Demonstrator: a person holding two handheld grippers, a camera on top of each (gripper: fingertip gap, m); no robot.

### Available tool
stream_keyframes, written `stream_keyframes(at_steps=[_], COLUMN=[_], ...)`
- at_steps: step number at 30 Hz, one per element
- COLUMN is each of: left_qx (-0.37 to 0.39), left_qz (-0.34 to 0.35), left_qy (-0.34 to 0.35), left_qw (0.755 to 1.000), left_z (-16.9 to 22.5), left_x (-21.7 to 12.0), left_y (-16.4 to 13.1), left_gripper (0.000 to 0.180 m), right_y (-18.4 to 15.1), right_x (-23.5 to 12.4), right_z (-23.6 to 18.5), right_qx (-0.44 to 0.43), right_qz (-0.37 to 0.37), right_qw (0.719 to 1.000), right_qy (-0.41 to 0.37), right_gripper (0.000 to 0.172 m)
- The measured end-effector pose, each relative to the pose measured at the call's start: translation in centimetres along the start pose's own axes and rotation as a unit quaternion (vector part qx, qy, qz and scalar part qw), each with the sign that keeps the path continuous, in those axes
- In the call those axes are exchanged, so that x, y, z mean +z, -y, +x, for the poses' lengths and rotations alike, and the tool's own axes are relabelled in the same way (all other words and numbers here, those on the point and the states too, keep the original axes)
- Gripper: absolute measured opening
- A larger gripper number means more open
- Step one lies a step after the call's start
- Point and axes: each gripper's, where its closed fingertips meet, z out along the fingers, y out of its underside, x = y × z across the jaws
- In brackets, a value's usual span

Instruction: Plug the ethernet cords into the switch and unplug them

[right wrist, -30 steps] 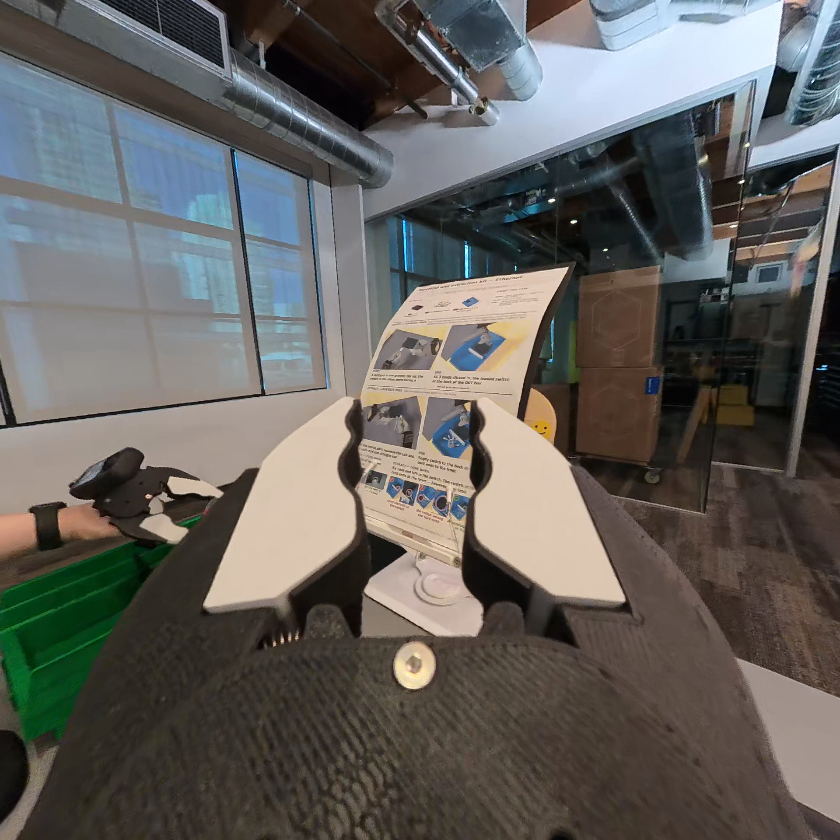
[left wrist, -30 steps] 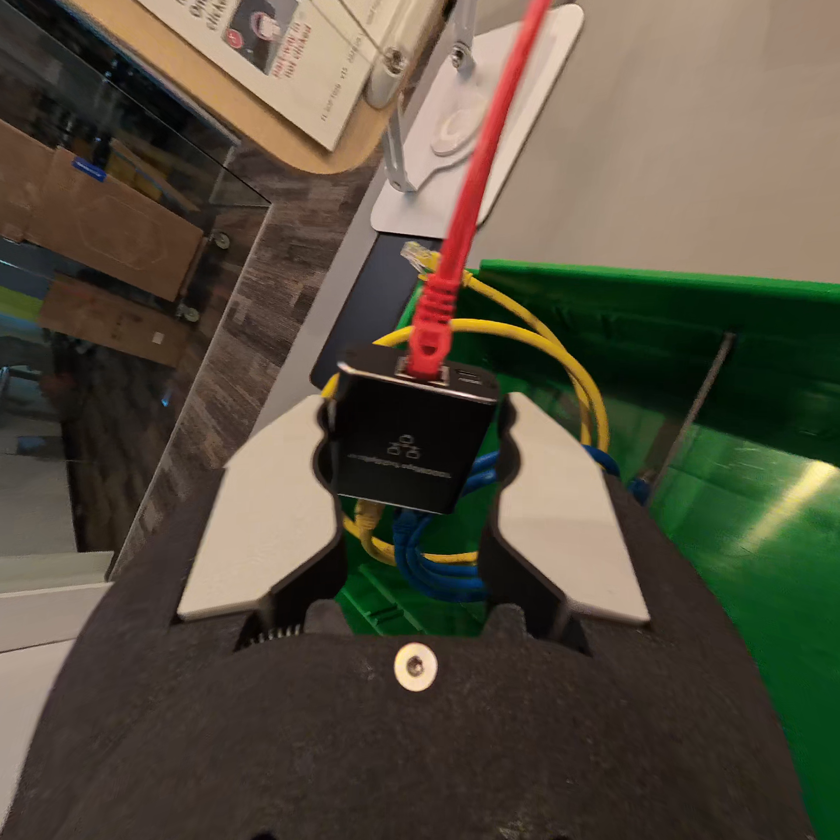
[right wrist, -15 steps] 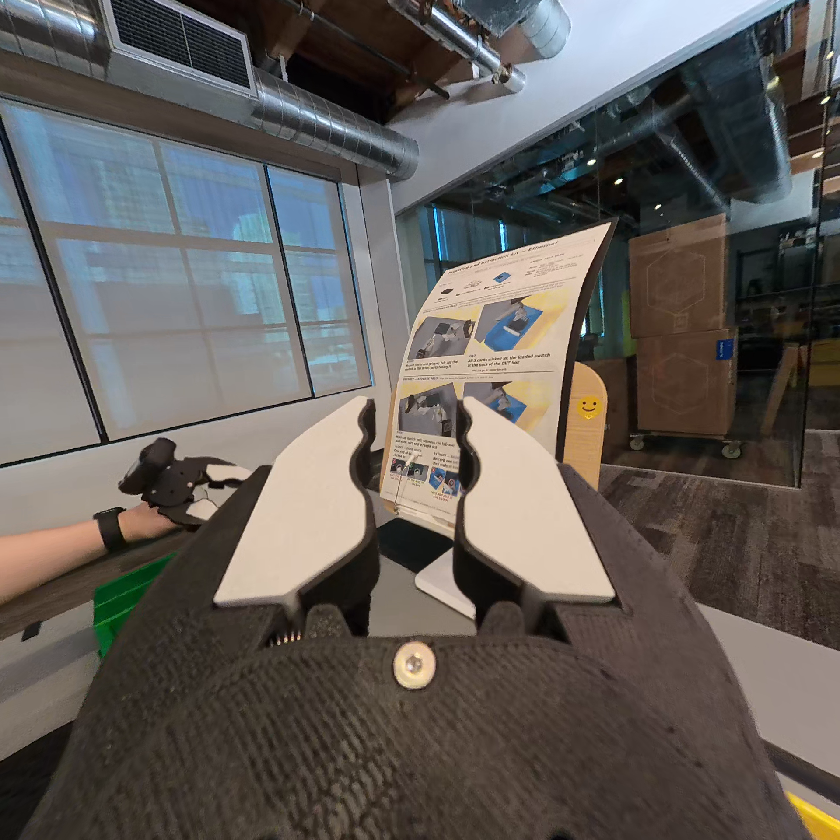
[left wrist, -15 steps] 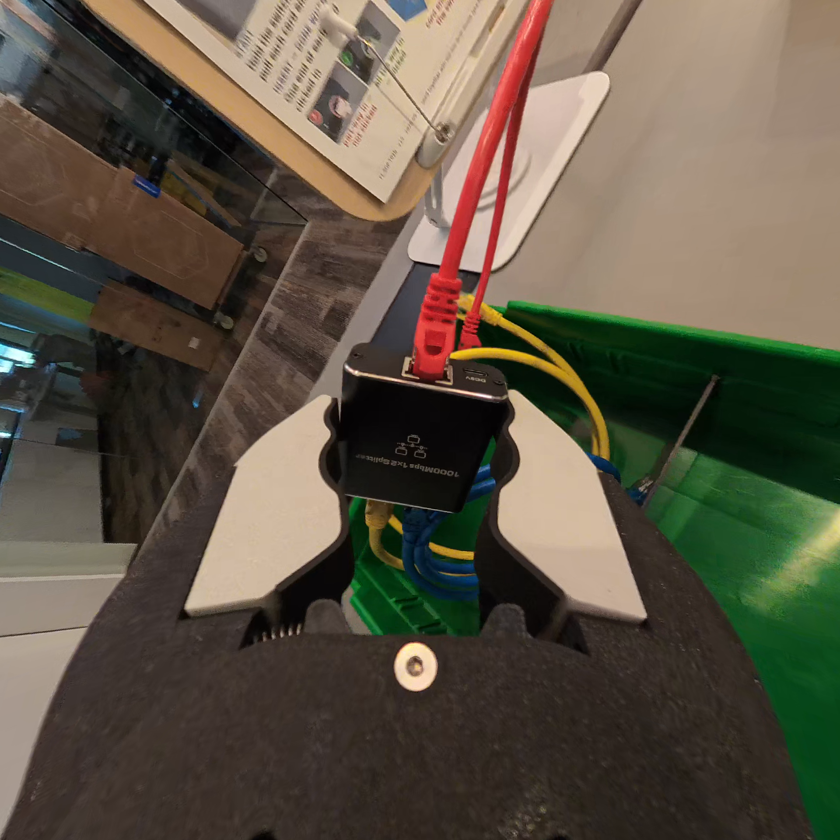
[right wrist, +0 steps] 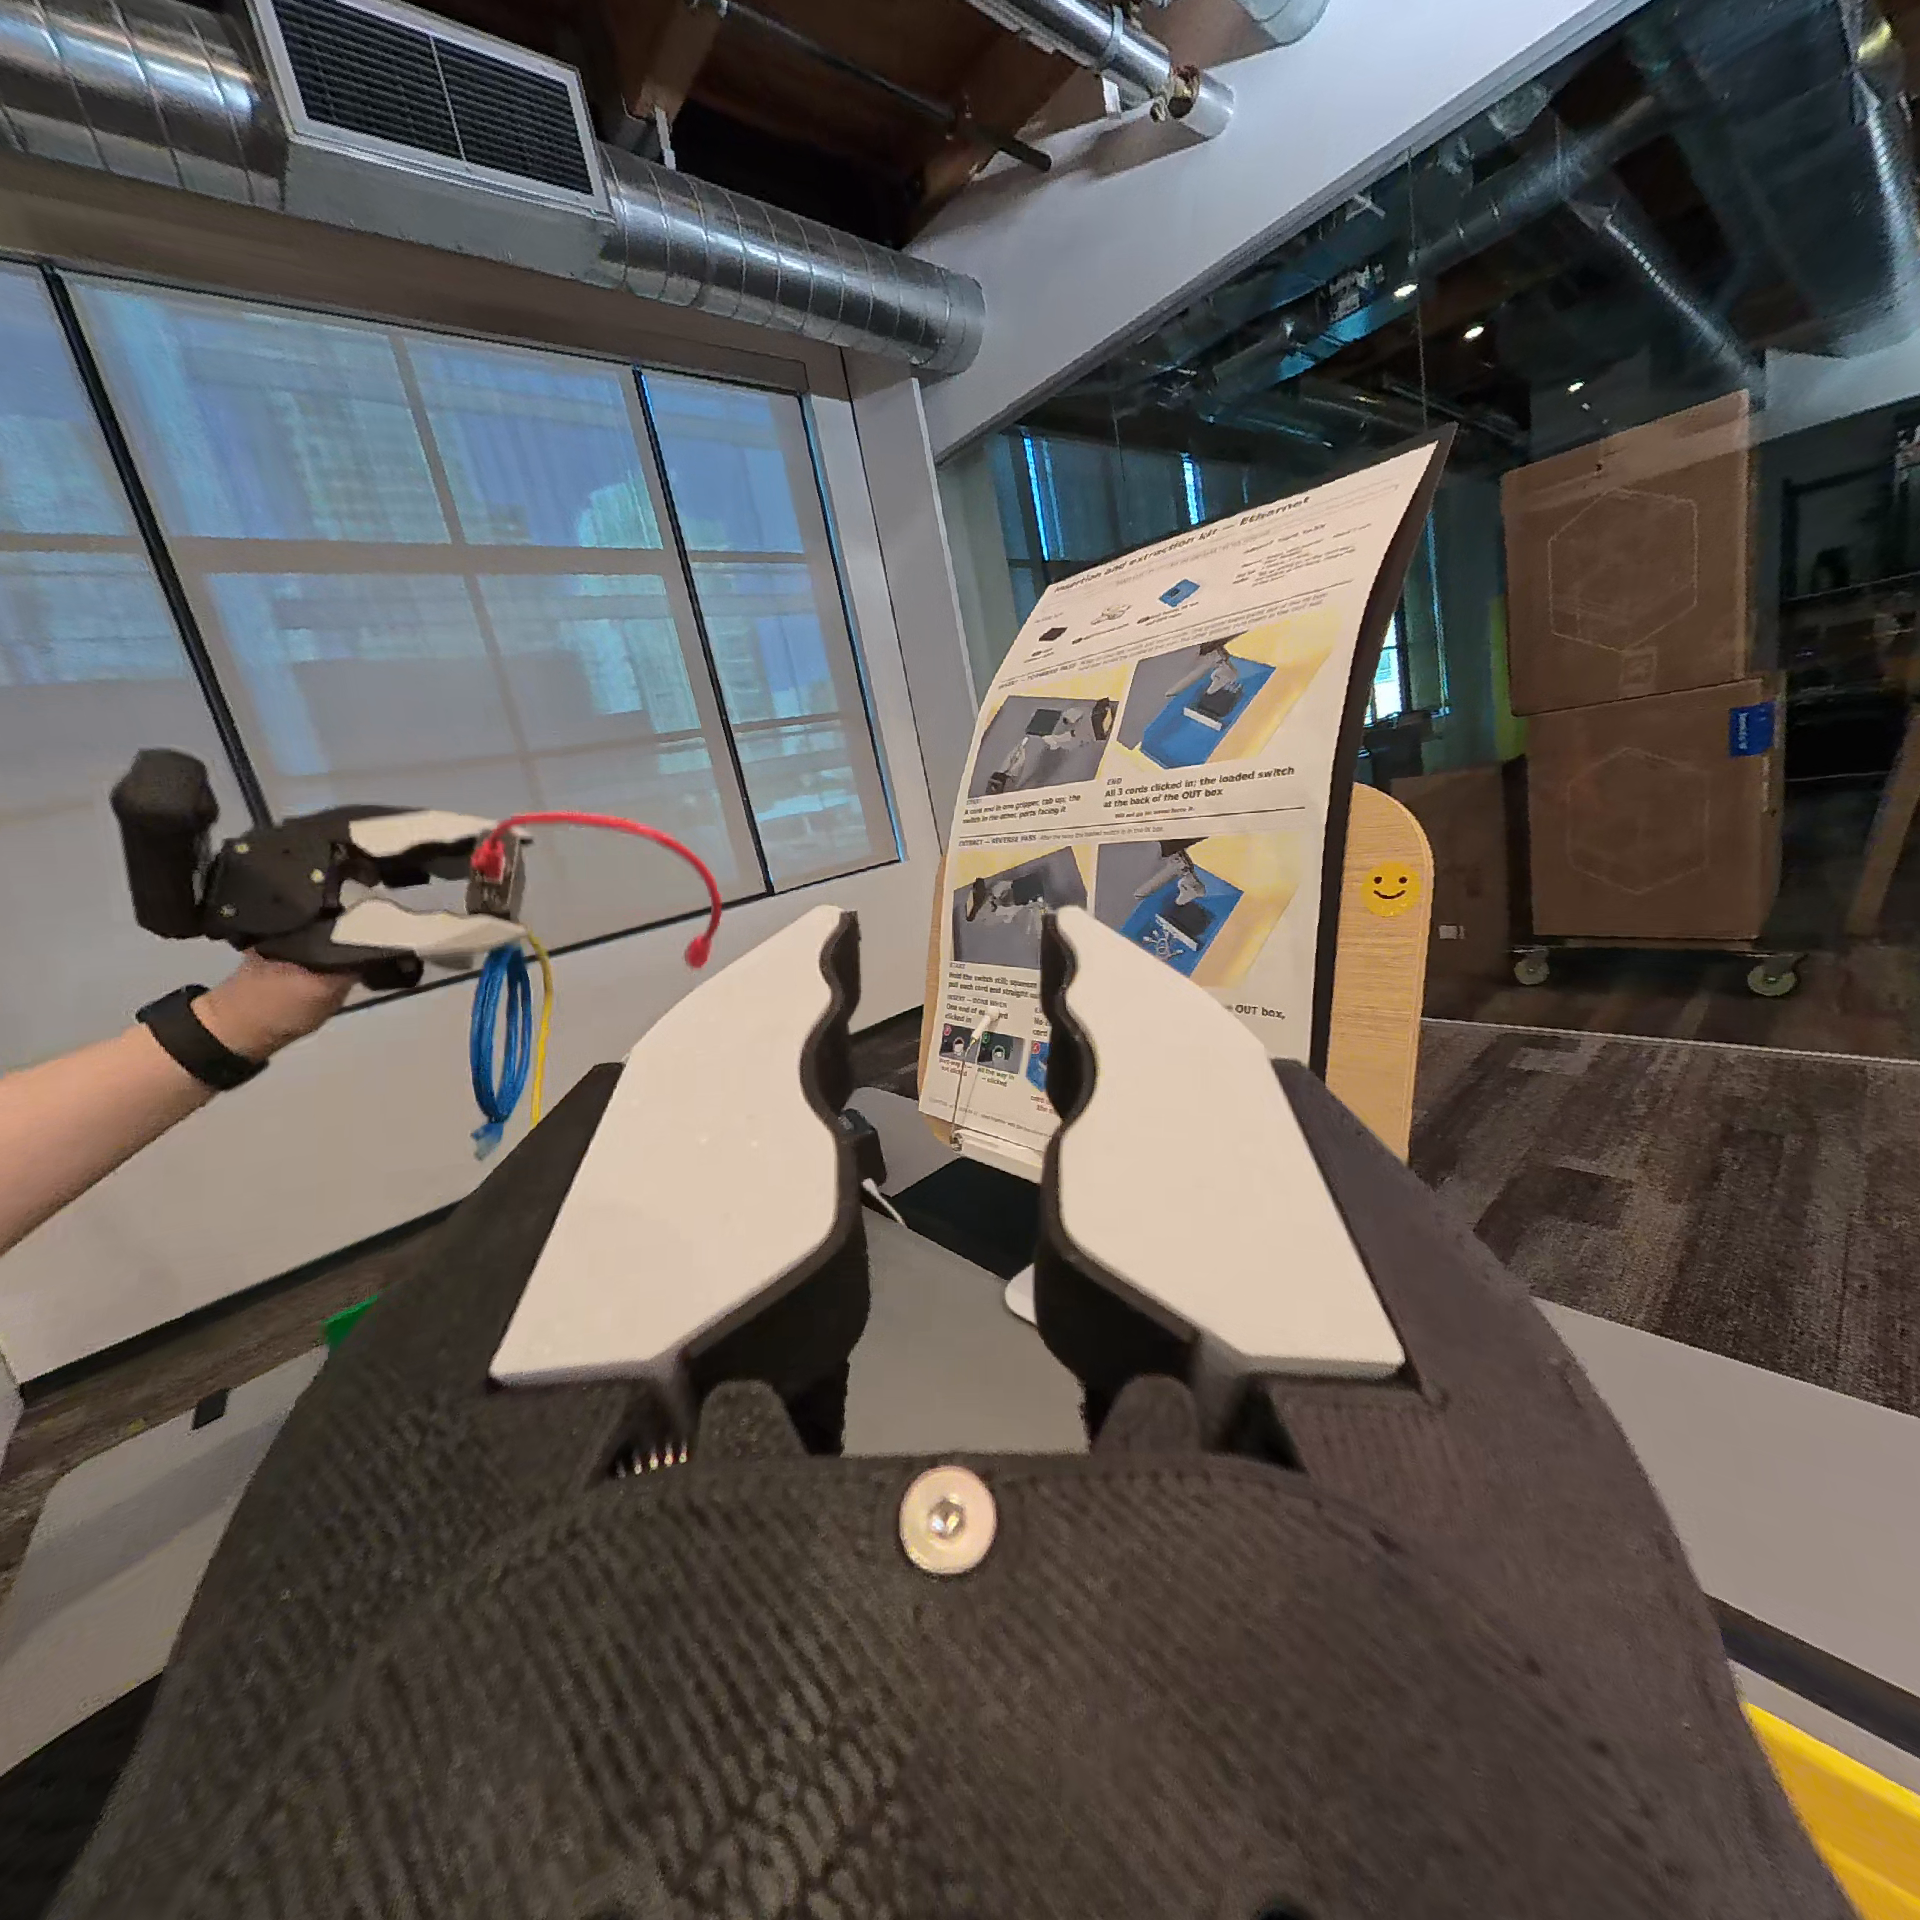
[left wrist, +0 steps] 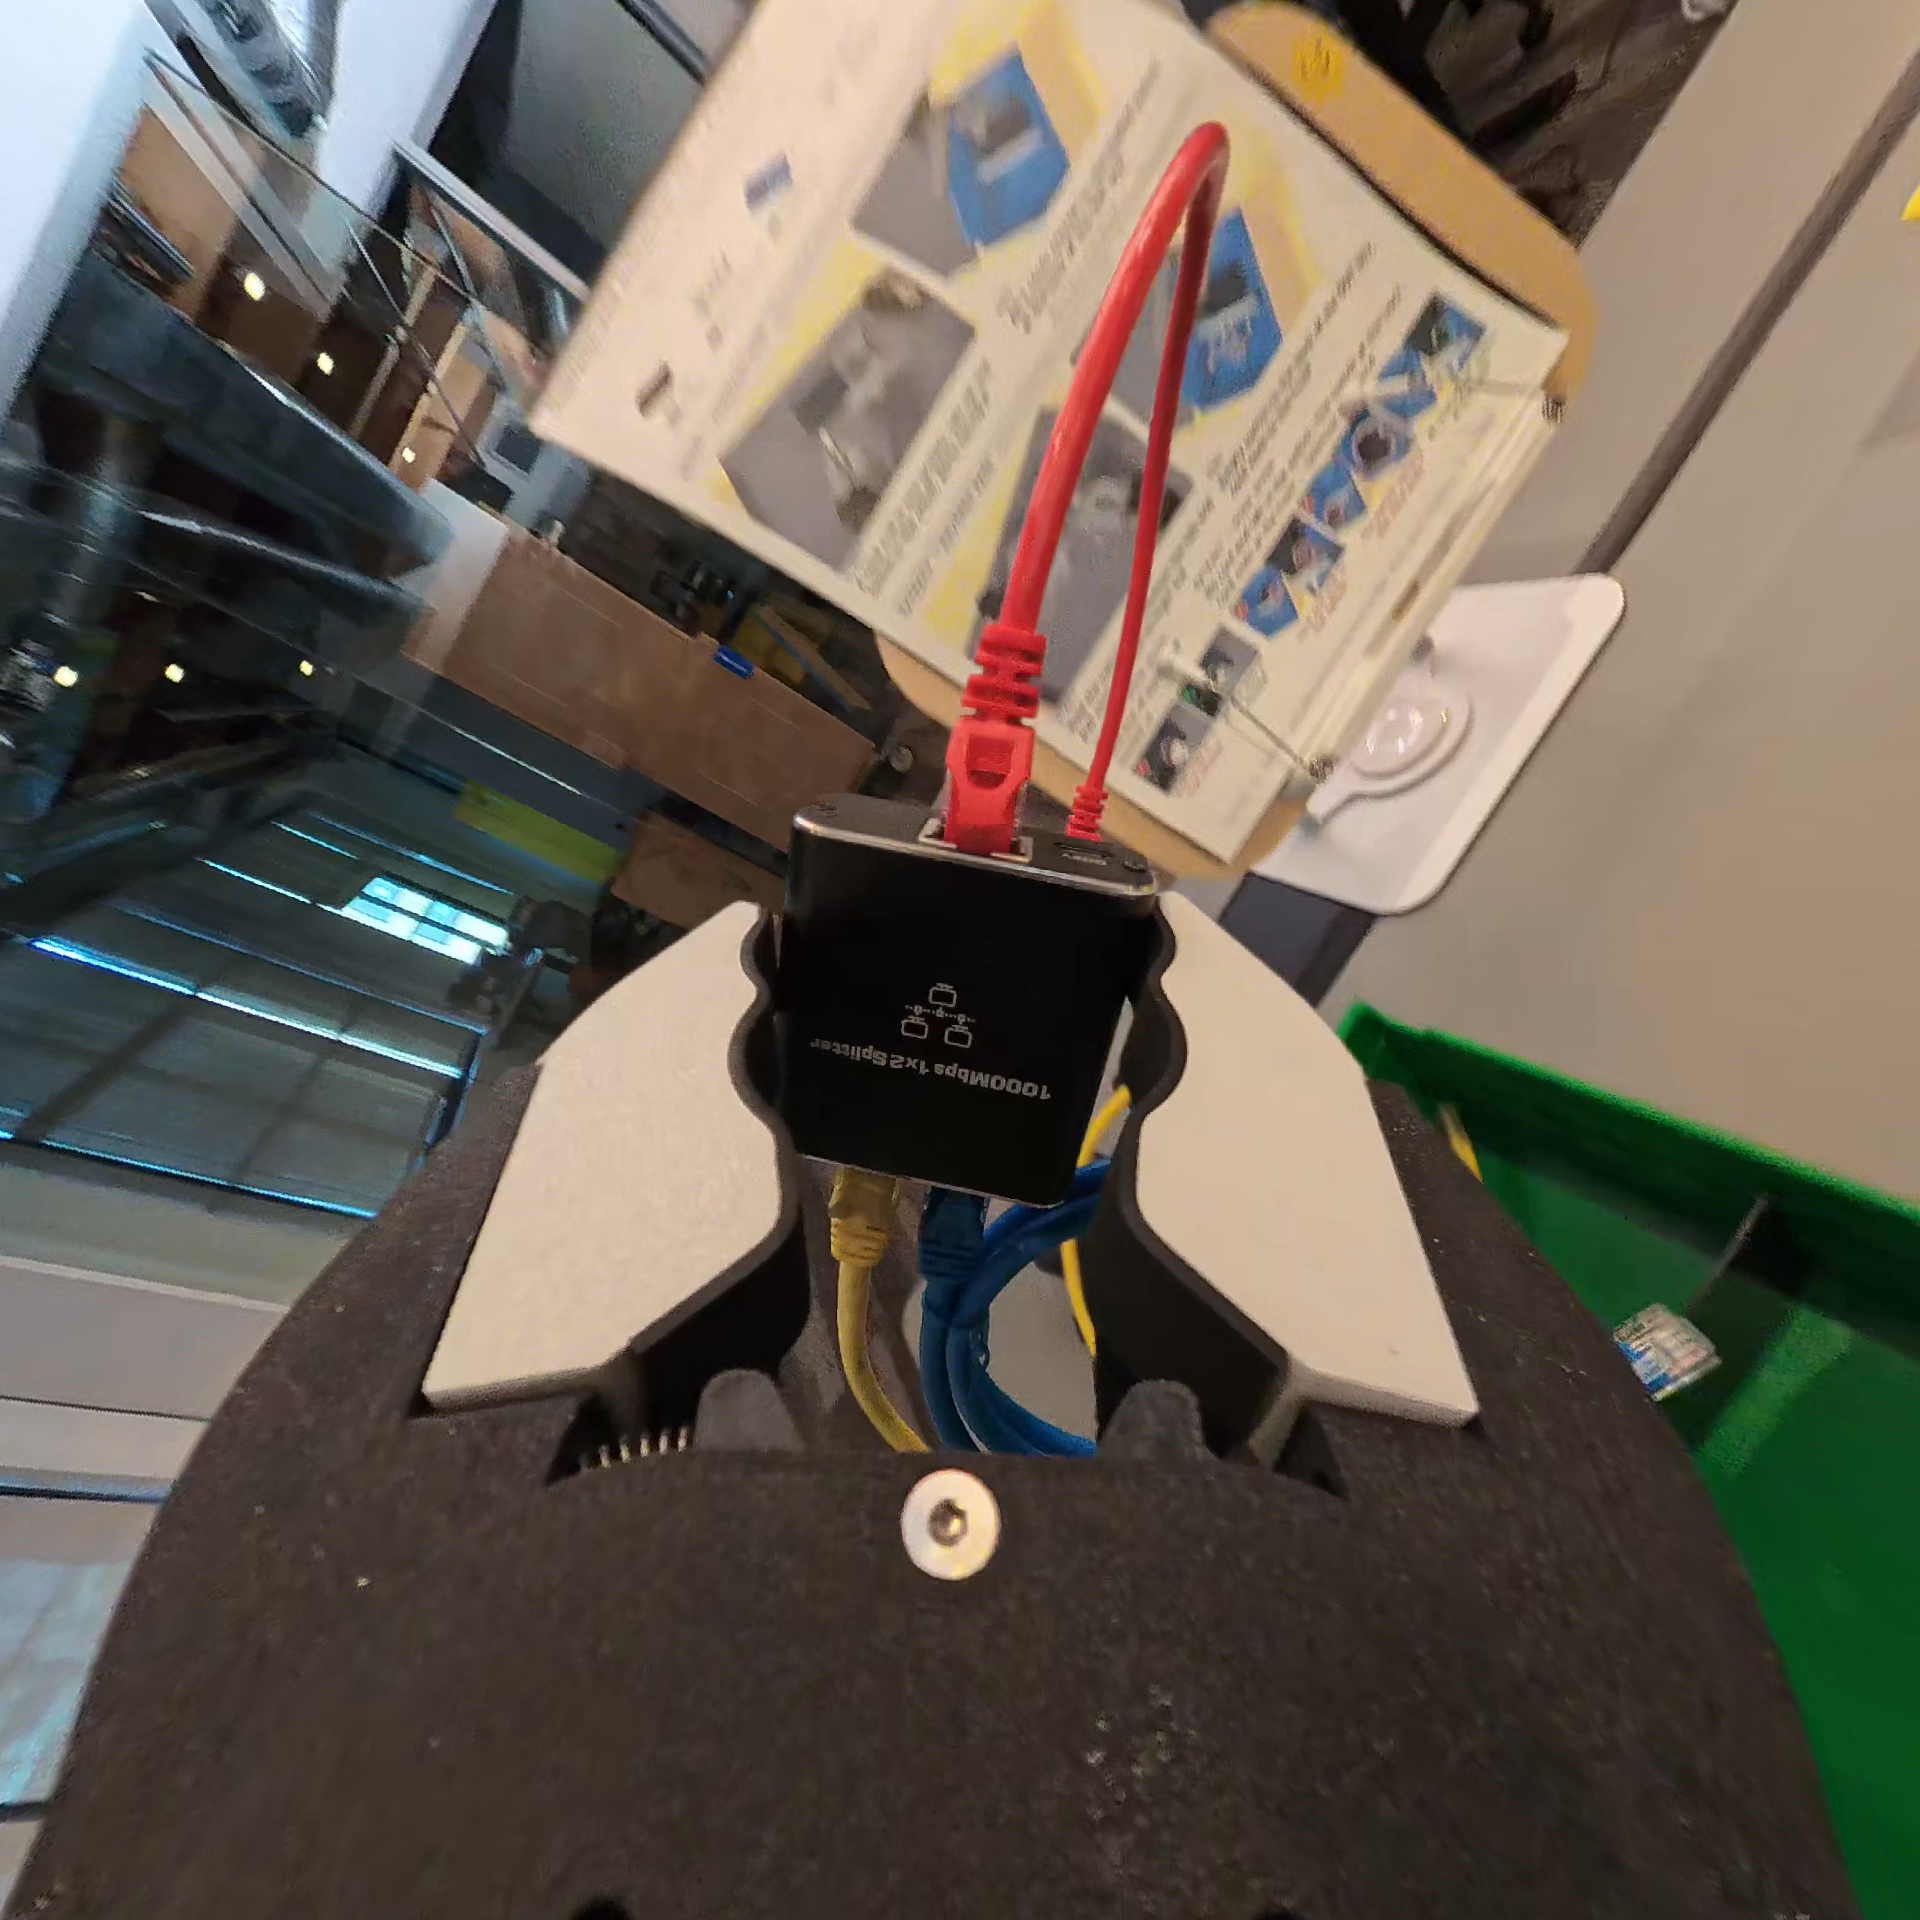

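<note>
My left gripper [left wrist: 956, 935] is shut on a black switch [left wrist: 961, 1049] and holds it by its sides. A red cord [left wrist: 1101, 416] is plugged into the switch's far end and loops over, its other end hanging free. A yellow cord [left wrist: 862, 1278] and a blue cord [left wrist: 977, 1340] are plugged into its near end and hang down. The right wrist view shows this gripper [right wrist: 457, 883] raised at the left with the switch [right wrist: 497, 883], the red cord [right wrist: 644, 836] and the blue coil [right wrist: 499, 1039]. My right gripper [right wrist: 945, 935] is open with nothing between its fingers.
A green bin [left wrist: 1662, 1195] lies below right of the left gripper, with a loose plug end in it. An instruction sheet on a white stand [right wrist: 1174, 790] stands on the grey table ahead. A yellow bin corner [right wrist: 1849, 1808] shows at bottom right. A person's hand [right wrist: 260, 1008] holds the left gripper. My right fingertips sit around 45 centimetres from my left ones.
My left gripper has lifted the switch up out of the green bin, the cords trailing with it. My right gripper's fingers have closed in a little on nothing and it has turned left.
</note>
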Motion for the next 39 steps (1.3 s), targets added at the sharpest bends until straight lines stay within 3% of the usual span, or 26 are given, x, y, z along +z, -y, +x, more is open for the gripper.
stream_keyframes(at_steps=[13, 18, 23, 26, 29, 34, 39], left_qx=[0.11, 0.126, 0.086, 0.033, 0.031, 0.058, 0.036], left_qz=[0.064, 0.067, 0.091, 0.108, 0.117, 0.11, 0.115], left_qy=[0.05, 0.057, 0.057, 0.062, 0.086, 0.091, 0.078], left_qw=[0.991, 0.988, 0.99, 0.992, 0.989, 0.988, 0.99], left_z=[-5.0, -5.4, -0.7, 3.4, 8.7, 16.9, 19.9], left_x=[-2.0, -2.3, 0.0, 2.1, 3.8, 6.2, 7.3], left_y=[21.6, 27.0, 26.1, 23.1, 19.8, 16.3, 14.9], left_gripper=[0.064, 0.064, 0.064, 0.064, 0.064, 0.064, 0.064], right_y=[-0.9, -0.2, 0.2, -1.0, -2.7, -9.2, -13.9], right_x=[-0.5, -1.3, -1.3, 0.0, 2.1, 6.3, 8.2], right_z=[-1.2, -1.7, -5.2, -9.2, -12.5, -12.9, -13.6], right_qx=[0.007, 0.015, 0.008, -0.003, 0.01, 0.043, 0.017], right_qz=[-0.047, -0.039, -0.038, -0.061, -0.062, -0.133, -0.185], right_qw=[0.998, 0.998, 0.994, 0.986, 0.979, 0.972, 0.966], right_qy=[0.028, 0.042, 0.101, 0.158, 0.194, 0.189, 0.182], right_gripper=[0.034, 0.034, 0.034, 0.034, 0.037, 0.054, 0.055])
